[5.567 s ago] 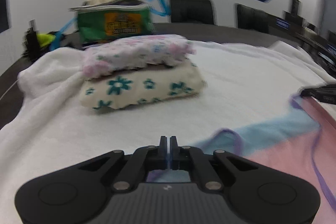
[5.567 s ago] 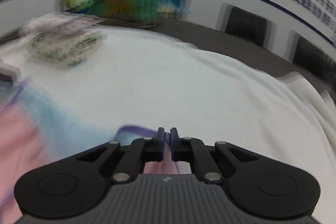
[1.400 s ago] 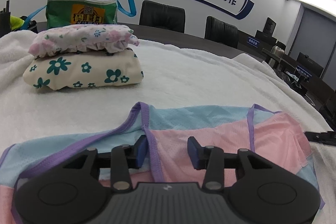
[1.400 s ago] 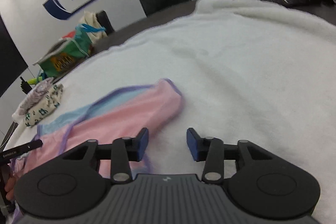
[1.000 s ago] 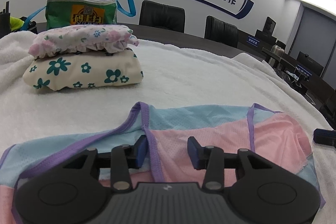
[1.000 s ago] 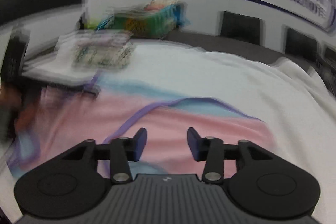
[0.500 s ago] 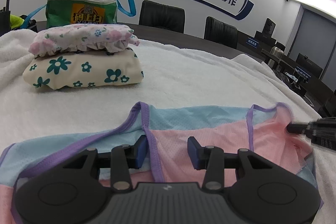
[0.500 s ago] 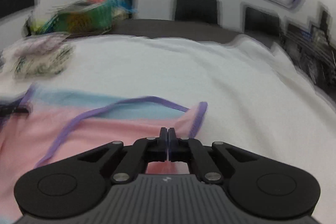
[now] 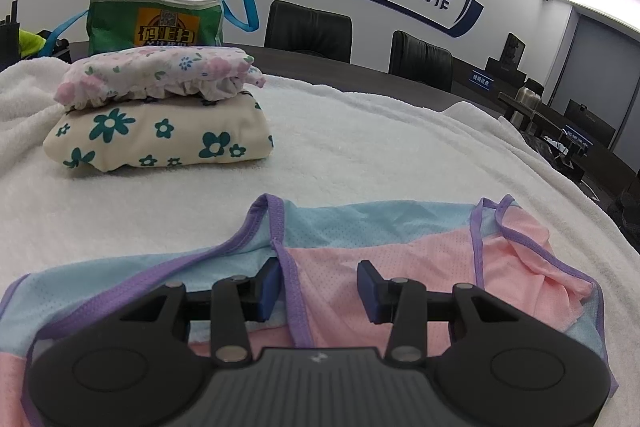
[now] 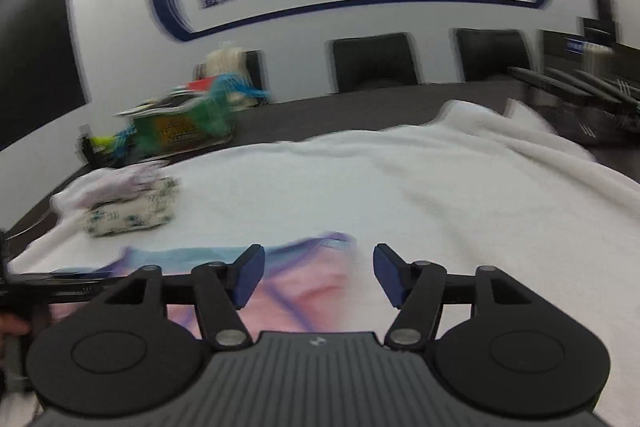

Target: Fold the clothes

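Observation:
A pink and light-blue garment (image 9: 380, 239) with purple trim lies spread on the white towel (image 9: 360, 147). My left gripper (image 9: 320, 287) hangs low over its near part, open, with a purple seam running between the fingers and neither pad pressing on it. The garment's right corner lies rumpled. In the blurred right wrist view my right gripper (image 10: 320, 275) is above the garment (image 10: 304, 287), near its right end. Its jaws are opening and hold nothing. The left gripper's black body (image 10: 40, 291) shows at the left edge.
Two folded floral garments are stacked at the back left (image 9: 160, 139) (image 10: 128, 207). Behind them stands a green bag (image 9: 156, 23) (image 10: 180, 127) with blue handles. Black chairs (image 9: 308, 31) line the dark table's far side. The towel (image 10: 440, 207) stretches bare to the right.
My right gripper was shut at the garment's right corner, then opened and lifted away, leaving the left wrist view. That corner now lies rumpled. The left gripper has not moved.

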Tool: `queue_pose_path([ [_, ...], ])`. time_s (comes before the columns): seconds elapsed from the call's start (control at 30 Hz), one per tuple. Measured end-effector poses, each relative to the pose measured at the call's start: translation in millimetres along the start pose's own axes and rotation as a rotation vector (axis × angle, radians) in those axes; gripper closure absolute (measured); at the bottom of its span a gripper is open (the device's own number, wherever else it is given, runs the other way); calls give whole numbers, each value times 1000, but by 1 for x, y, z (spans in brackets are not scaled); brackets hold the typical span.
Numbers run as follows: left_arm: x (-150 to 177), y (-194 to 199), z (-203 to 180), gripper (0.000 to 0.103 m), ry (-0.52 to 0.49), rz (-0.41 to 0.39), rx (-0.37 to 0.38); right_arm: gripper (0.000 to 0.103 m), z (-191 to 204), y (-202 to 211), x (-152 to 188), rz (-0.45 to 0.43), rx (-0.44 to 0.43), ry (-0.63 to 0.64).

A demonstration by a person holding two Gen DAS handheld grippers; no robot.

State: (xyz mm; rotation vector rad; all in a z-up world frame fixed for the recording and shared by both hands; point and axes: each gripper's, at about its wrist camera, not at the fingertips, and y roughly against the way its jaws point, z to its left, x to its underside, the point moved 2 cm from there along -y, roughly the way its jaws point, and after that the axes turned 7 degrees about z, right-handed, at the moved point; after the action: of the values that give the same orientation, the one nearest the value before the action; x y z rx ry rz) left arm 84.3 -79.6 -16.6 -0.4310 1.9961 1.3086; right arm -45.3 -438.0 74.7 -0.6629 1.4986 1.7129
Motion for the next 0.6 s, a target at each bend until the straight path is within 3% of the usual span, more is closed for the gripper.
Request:
queue_pose_path([
  [0.1, 0, 0, 1, 63, 2, 0, 2, 37, -16, -2, 15, 29, 48, -51],
  [0.33, 0, 1, 2, 63, 7, 0, 6, 37, -26, -2, 37, 45, 71, -99],
  [0.6, 0, 1, 1, 63, 1, 0, 2, 37, -45, -13, 62, 113, -19, -316],
])
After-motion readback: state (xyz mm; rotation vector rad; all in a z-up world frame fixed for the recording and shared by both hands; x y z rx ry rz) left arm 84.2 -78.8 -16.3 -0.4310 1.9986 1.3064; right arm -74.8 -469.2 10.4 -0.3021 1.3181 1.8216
